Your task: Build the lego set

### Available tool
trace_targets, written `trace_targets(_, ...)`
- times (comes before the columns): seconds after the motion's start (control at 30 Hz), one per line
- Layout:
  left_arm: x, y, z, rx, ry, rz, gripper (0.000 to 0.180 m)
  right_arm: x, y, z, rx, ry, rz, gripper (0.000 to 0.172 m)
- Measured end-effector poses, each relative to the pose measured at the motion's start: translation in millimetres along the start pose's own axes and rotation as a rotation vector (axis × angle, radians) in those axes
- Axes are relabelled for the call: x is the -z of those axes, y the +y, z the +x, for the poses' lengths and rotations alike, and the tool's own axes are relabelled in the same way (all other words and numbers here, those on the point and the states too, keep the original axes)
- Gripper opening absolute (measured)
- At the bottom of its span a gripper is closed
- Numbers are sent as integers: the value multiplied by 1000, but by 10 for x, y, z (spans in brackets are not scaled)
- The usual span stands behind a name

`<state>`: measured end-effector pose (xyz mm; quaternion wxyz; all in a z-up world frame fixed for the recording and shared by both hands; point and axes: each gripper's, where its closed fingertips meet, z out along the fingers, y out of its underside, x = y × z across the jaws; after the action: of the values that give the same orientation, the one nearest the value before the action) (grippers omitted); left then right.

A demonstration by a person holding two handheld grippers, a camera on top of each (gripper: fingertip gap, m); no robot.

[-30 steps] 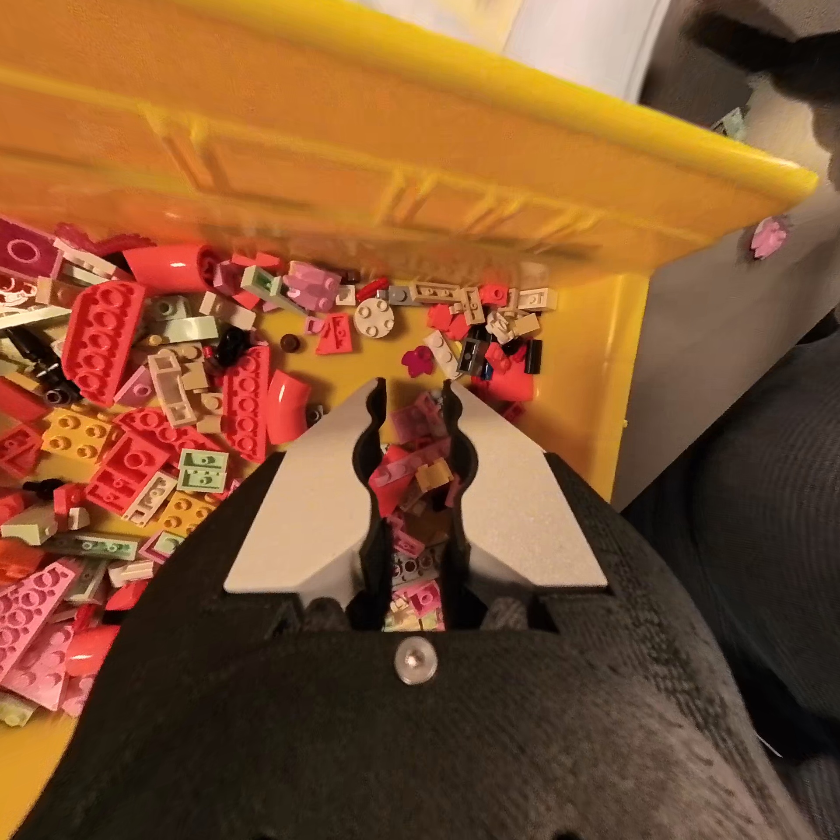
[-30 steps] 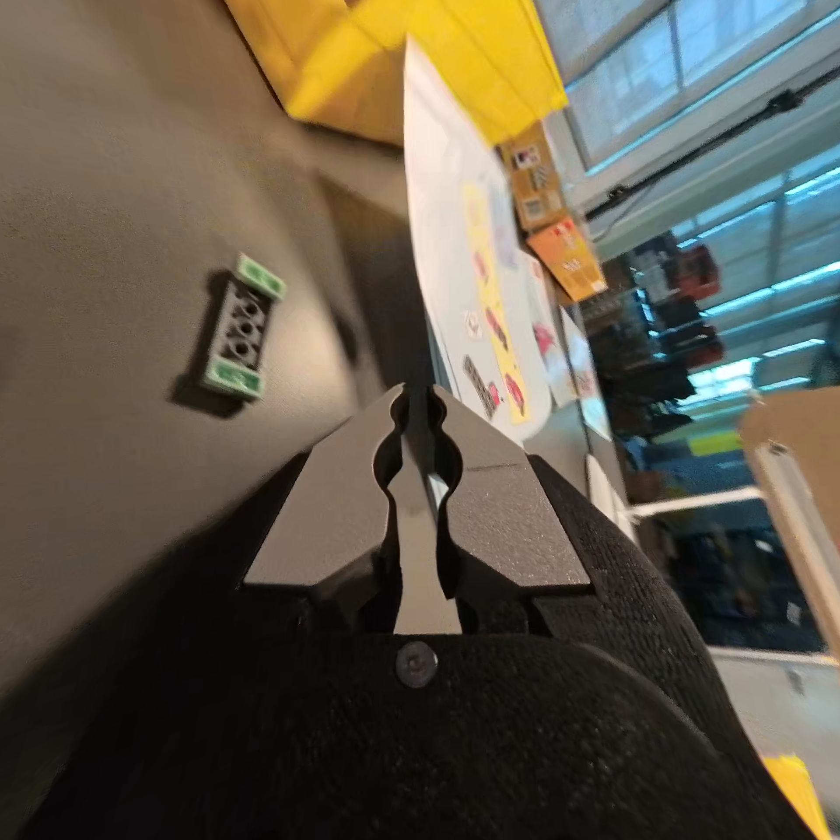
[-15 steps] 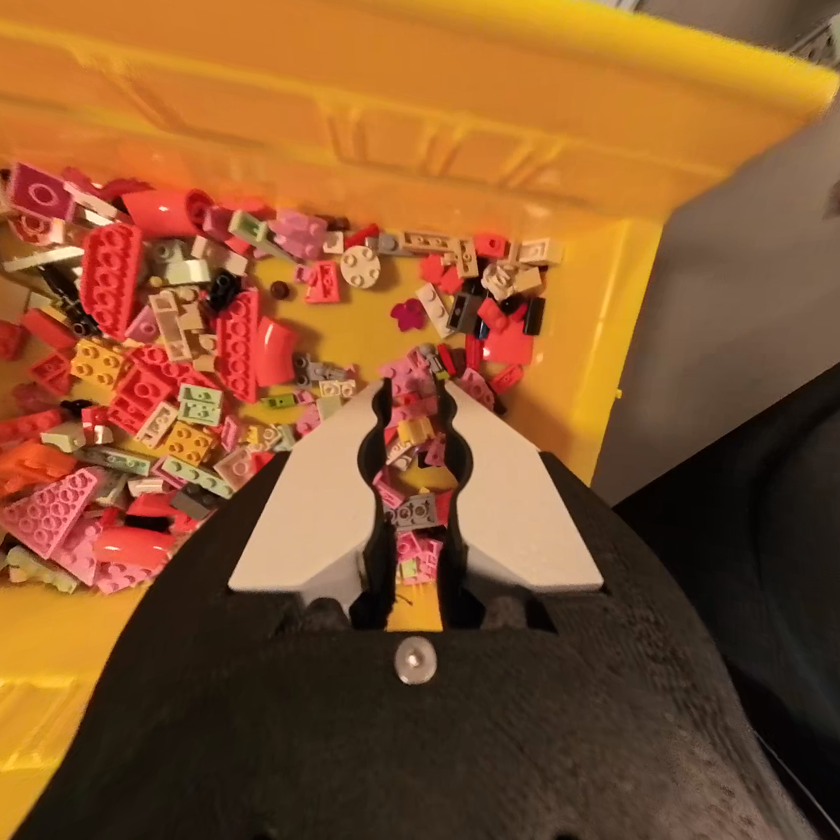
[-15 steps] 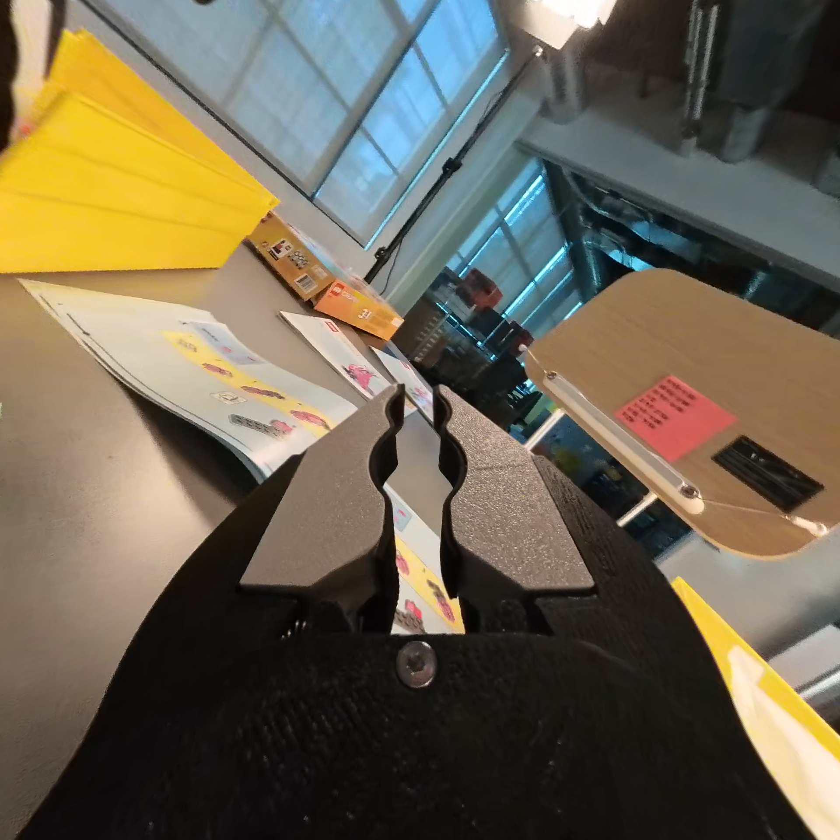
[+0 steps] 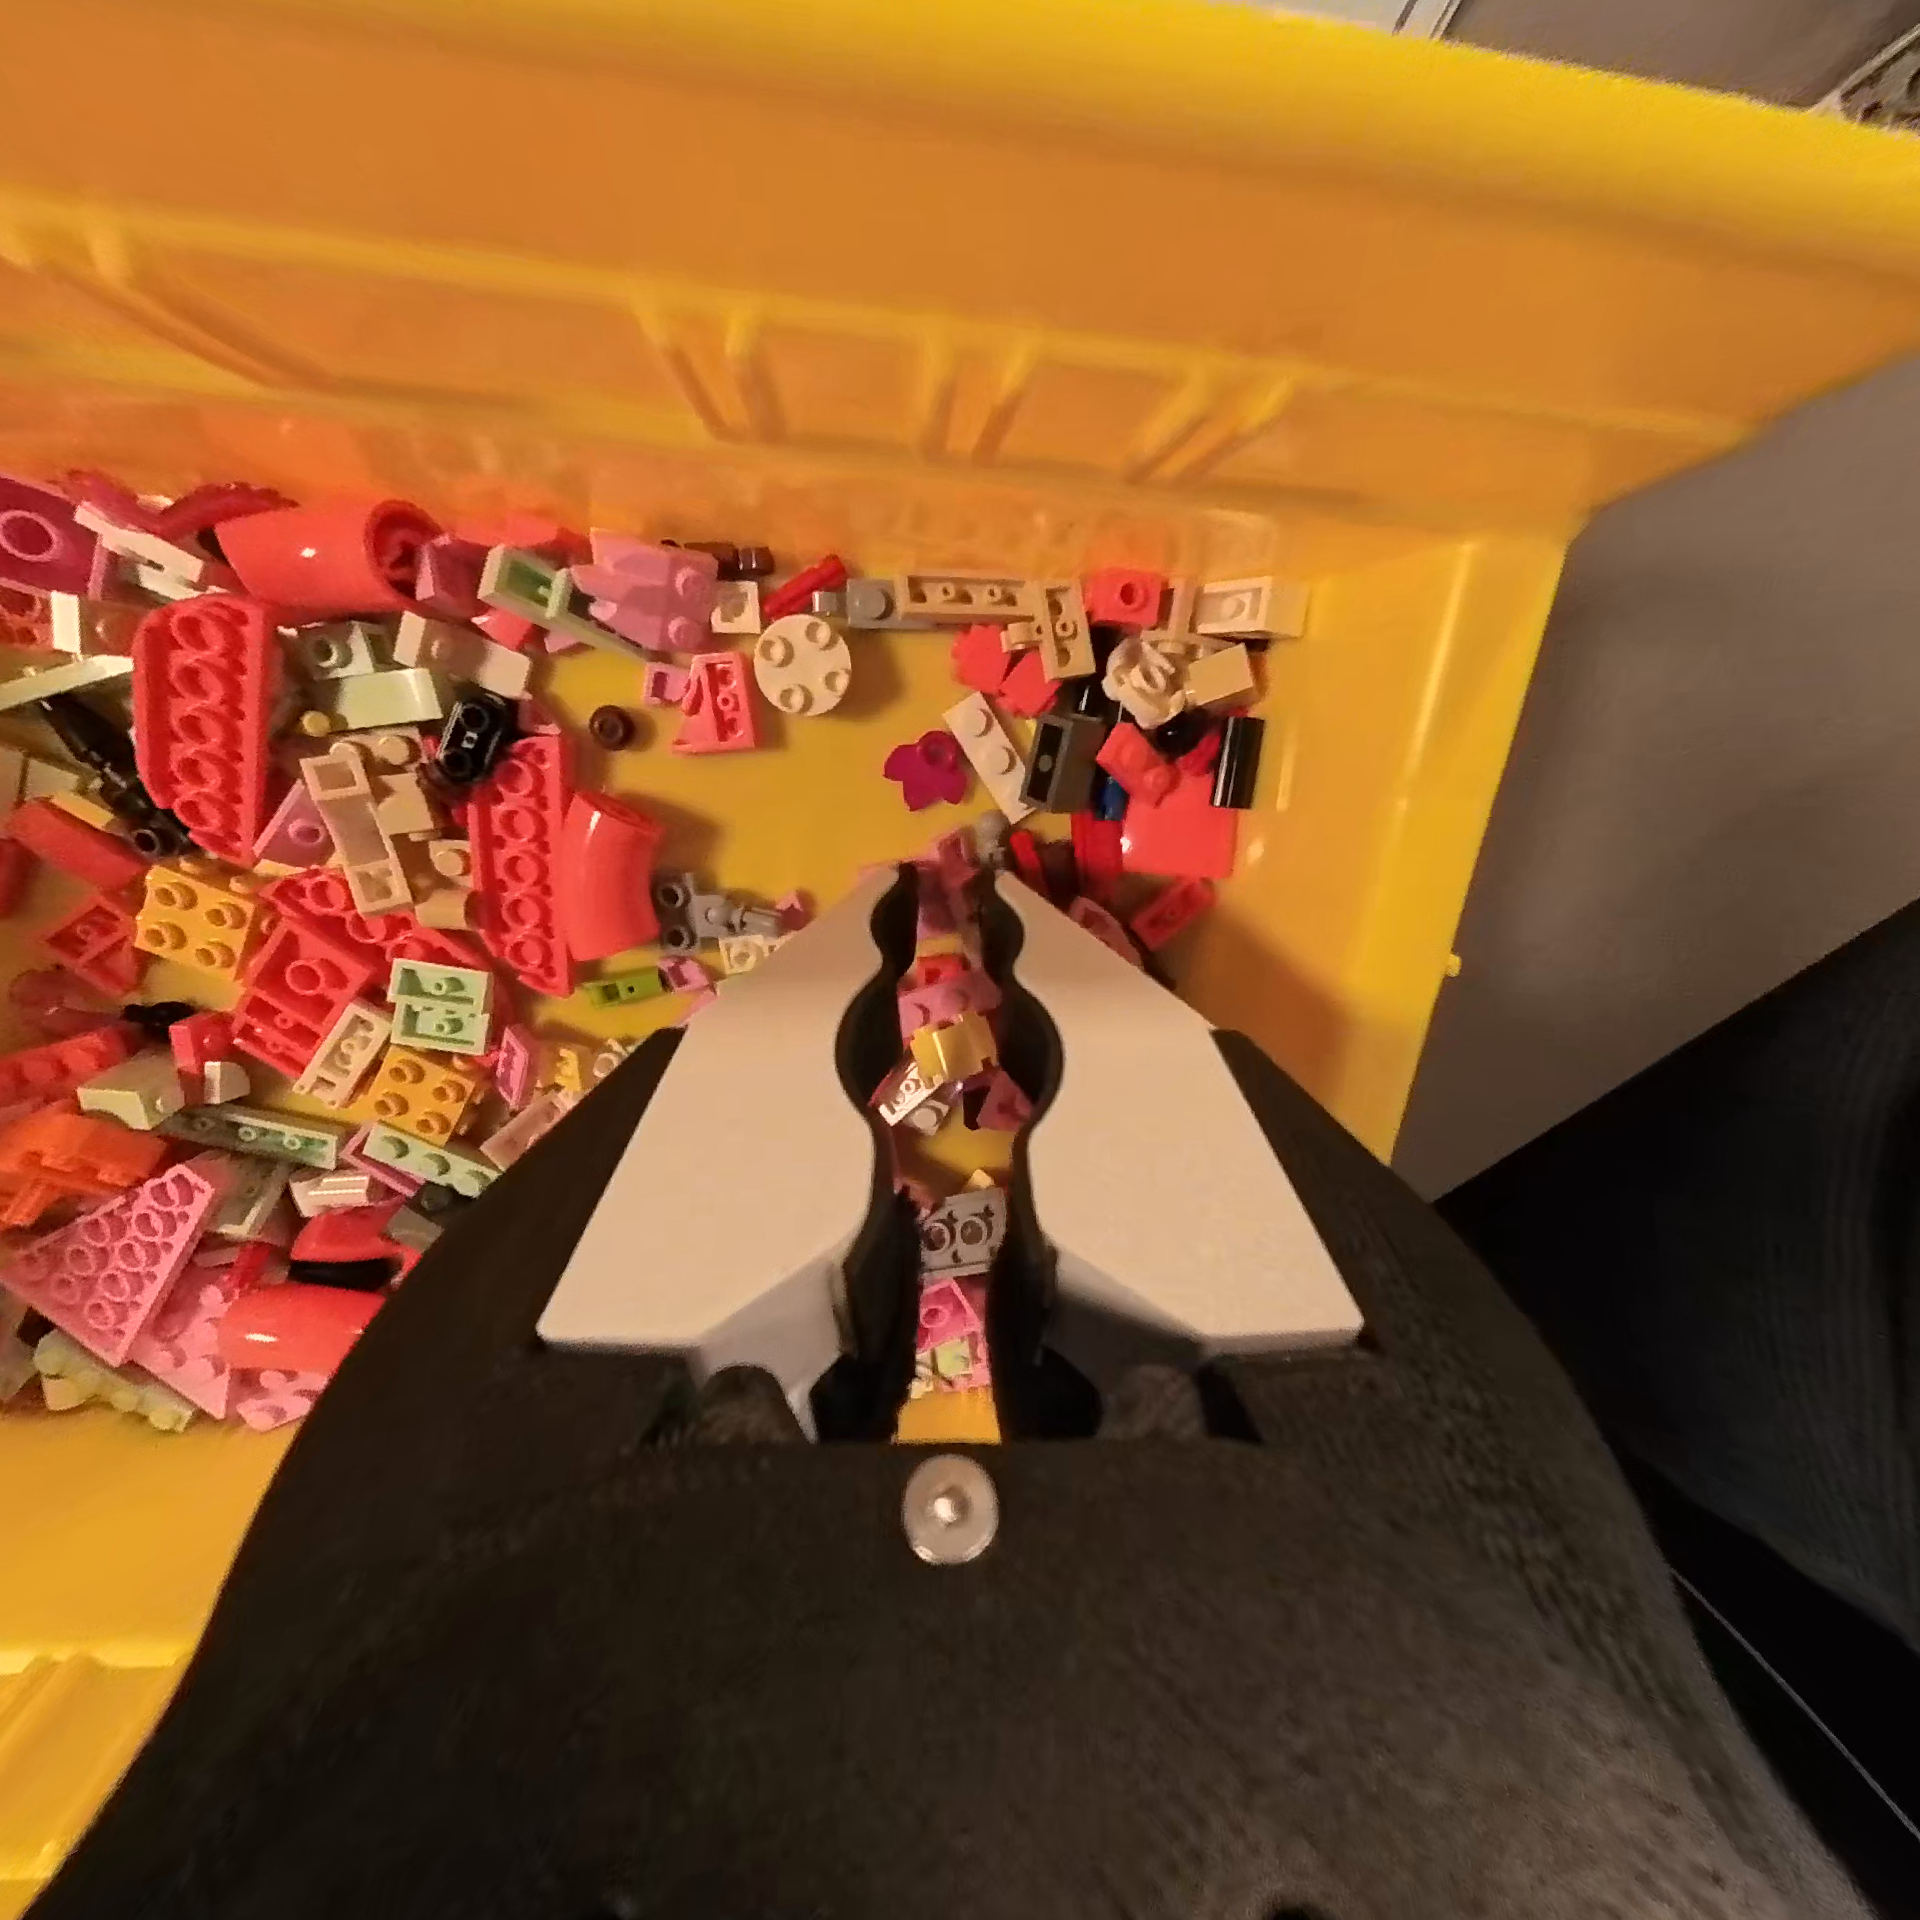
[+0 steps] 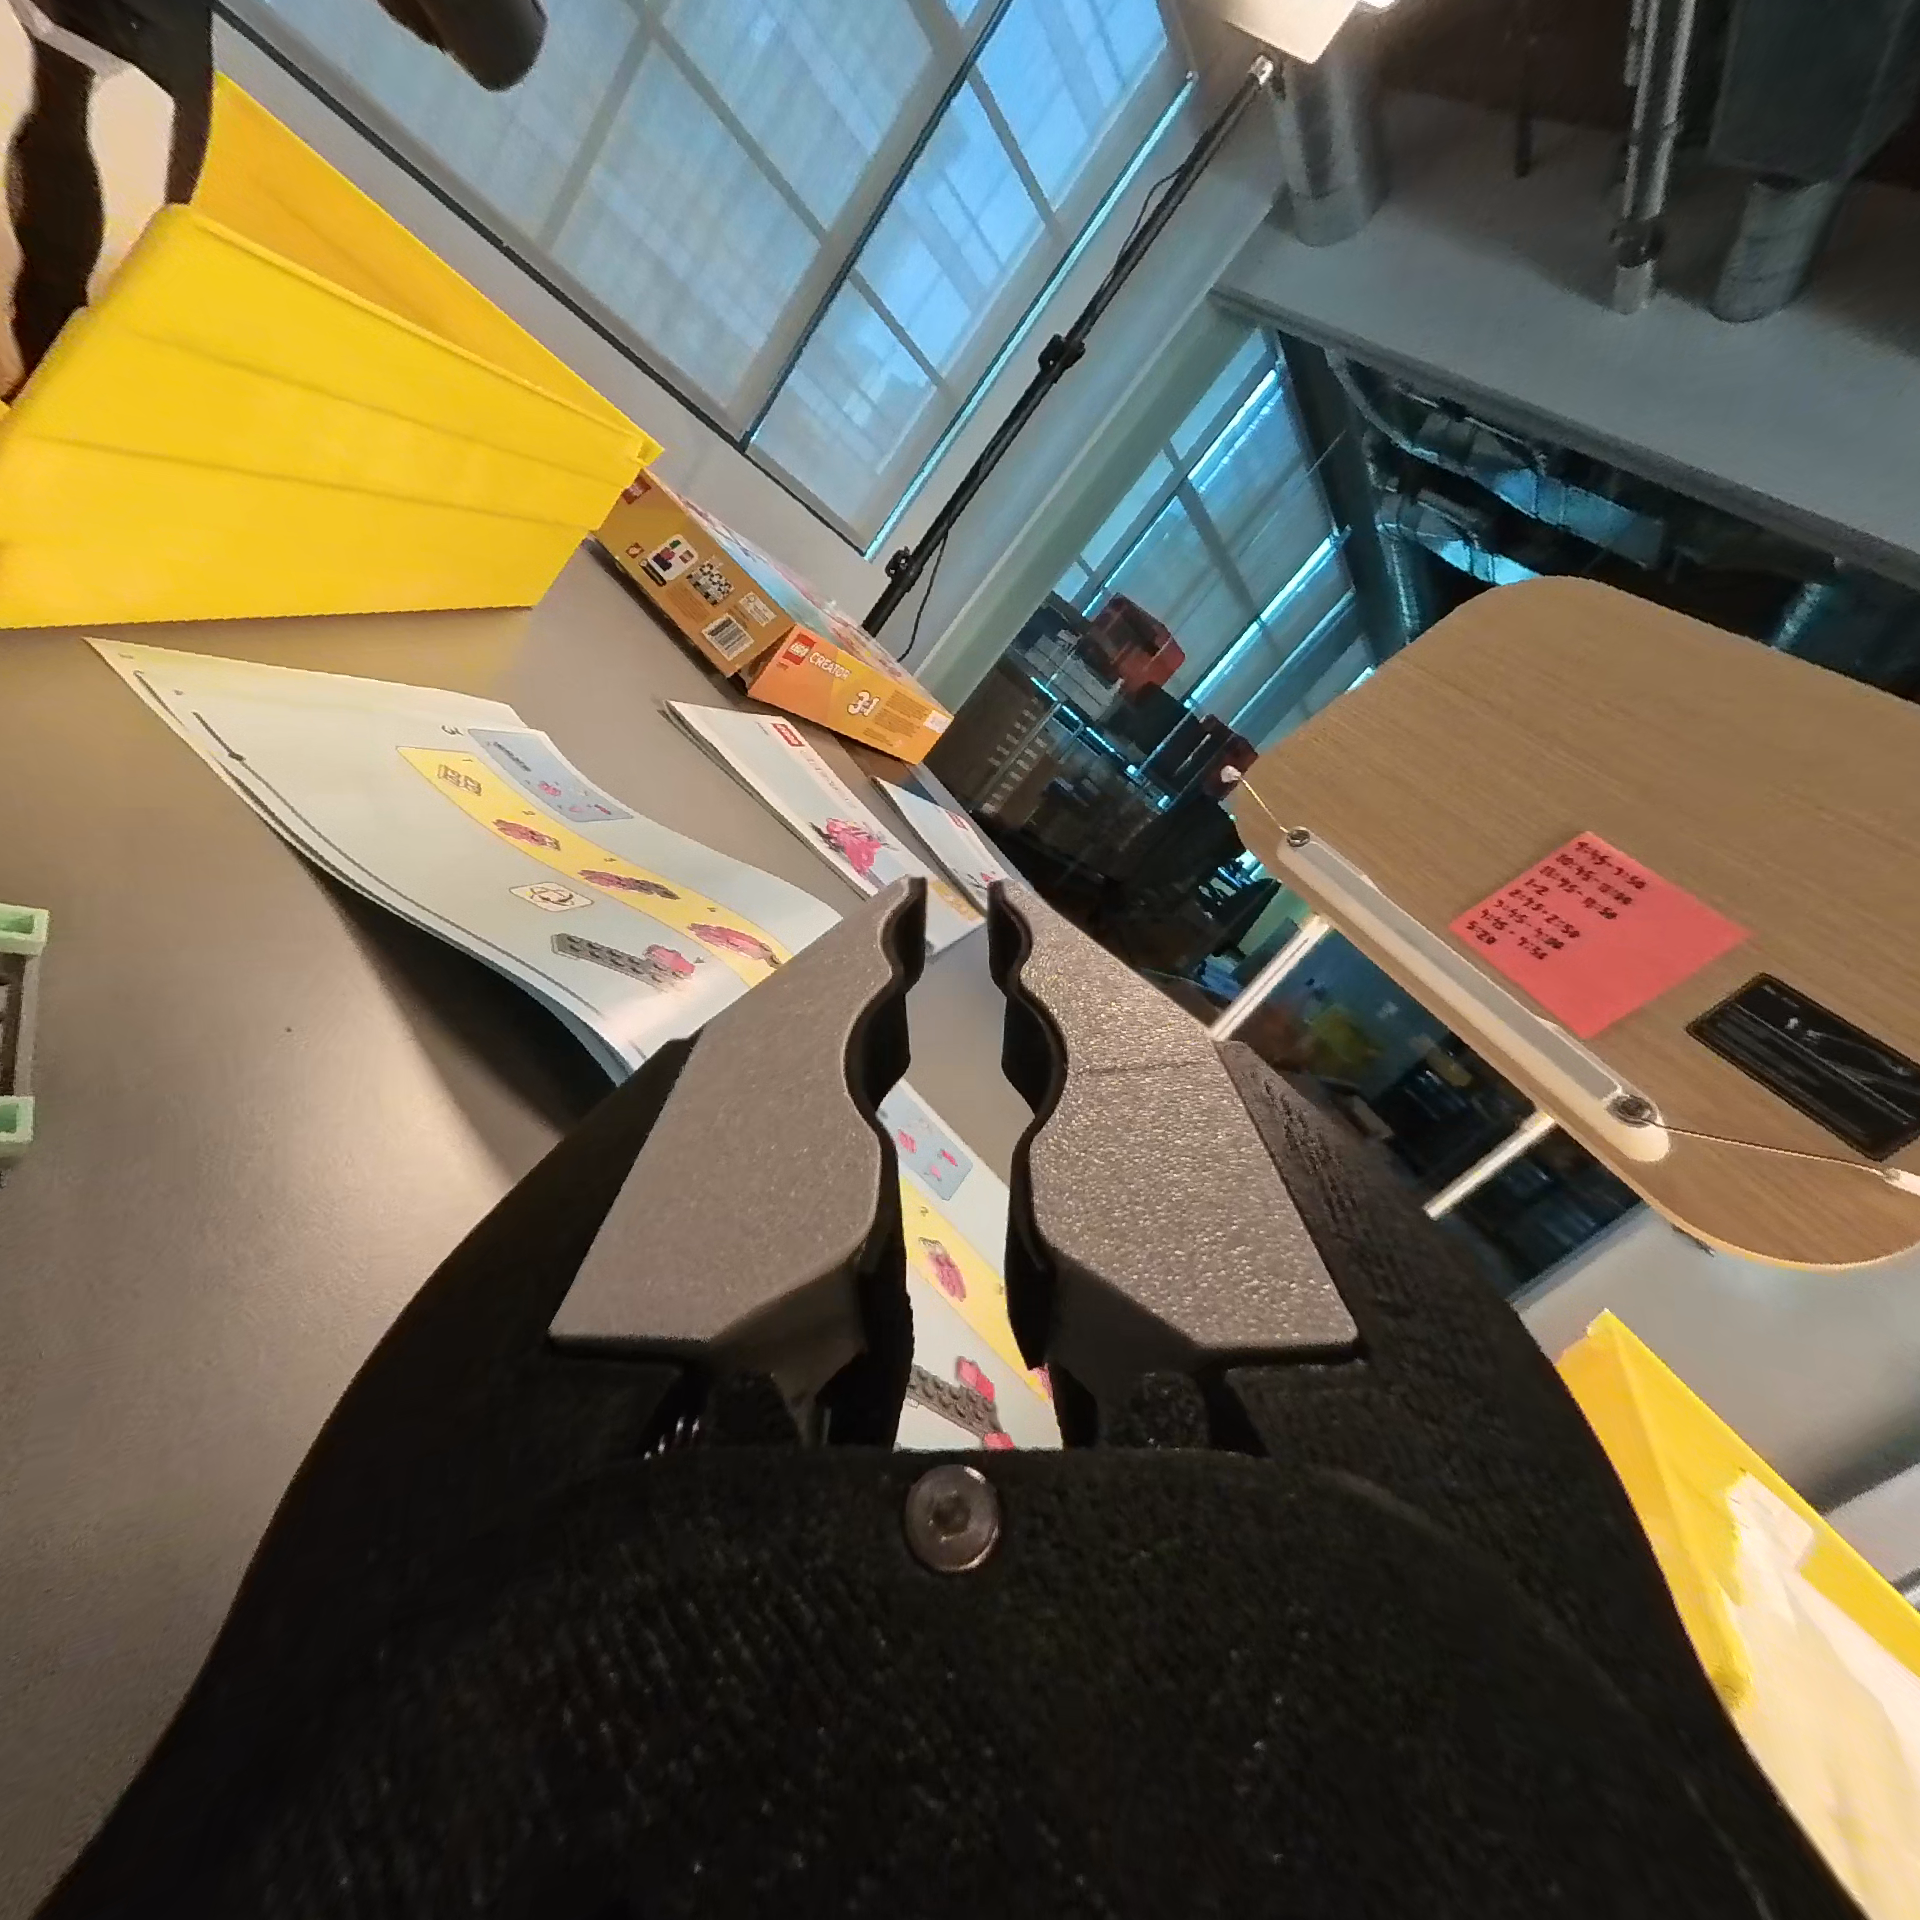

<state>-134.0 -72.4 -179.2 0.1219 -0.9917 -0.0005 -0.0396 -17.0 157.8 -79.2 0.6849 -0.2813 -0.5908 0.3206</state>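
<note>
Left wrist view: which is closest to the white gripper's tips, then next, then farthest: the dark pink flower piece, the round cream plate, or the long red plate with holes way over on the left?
From the left gripper:
1. Dark pink flower piece, just beyond the tips.
2. Round cream plate, farther back, slightly left.
3. Long red plate, far left in the yellow bin.

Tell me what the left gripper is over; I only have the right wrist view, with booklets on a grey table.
Observer: The left gripper is inside a yellow bin, above a heap of small building bricks.
Operator: Which colours mostly?
Observer: Mostly red and pink; a round cream plate lies near the far wall.
Operator: Anything between its fingertips?
Observer: Pink pieces show in the narrow gap; whether the pads press one, I cannot tell.
</note>
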Motion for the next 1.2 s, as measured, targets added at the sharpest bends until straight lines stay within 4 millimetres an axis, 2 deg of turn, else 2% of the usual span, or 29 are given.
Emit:
trace_targets(0.2,-14,-62,37,-35,13,0,18,-9,7,-63,29,-23,-11,9)
trace_targets(0.5,-4,-34,5,-23,36,-19,6,-9,23,-82,47,-29,-21,8)
trace_targets(0.6,24,-34,-81,-42,-23,2,5,-12,28,-83,50,-28,-23,8)
trace_targets(0.73,189,-166,-160,-121,-152,121,3,-11,33,-74,51,-23,-25,8)
trace_targets(0.87,519,-446,-102,-271,-363,312,3,-13,36,-67,49,-20,-25,8)
trace_targets(0.97,774,-660,117,-371,-517,458,3,-4,33,-19,31,1,-22,7)
trace_targets(1.03,873,-818,403,-409,-534,589,3,4,37,30,16,22,-21,7)
trace_targets(1.1,891,-995,869,-431,-410,762,3,13,44,76,2,43,-22,7)
trace_targets(1.17,868,-1150,1472,-432,-146,941,3,18,54,112,-10,58,-26,6)
trace_targets(1.2,807,-1200,1681,-438,-59,981,3,20,61,128,-15,65,-28,6)
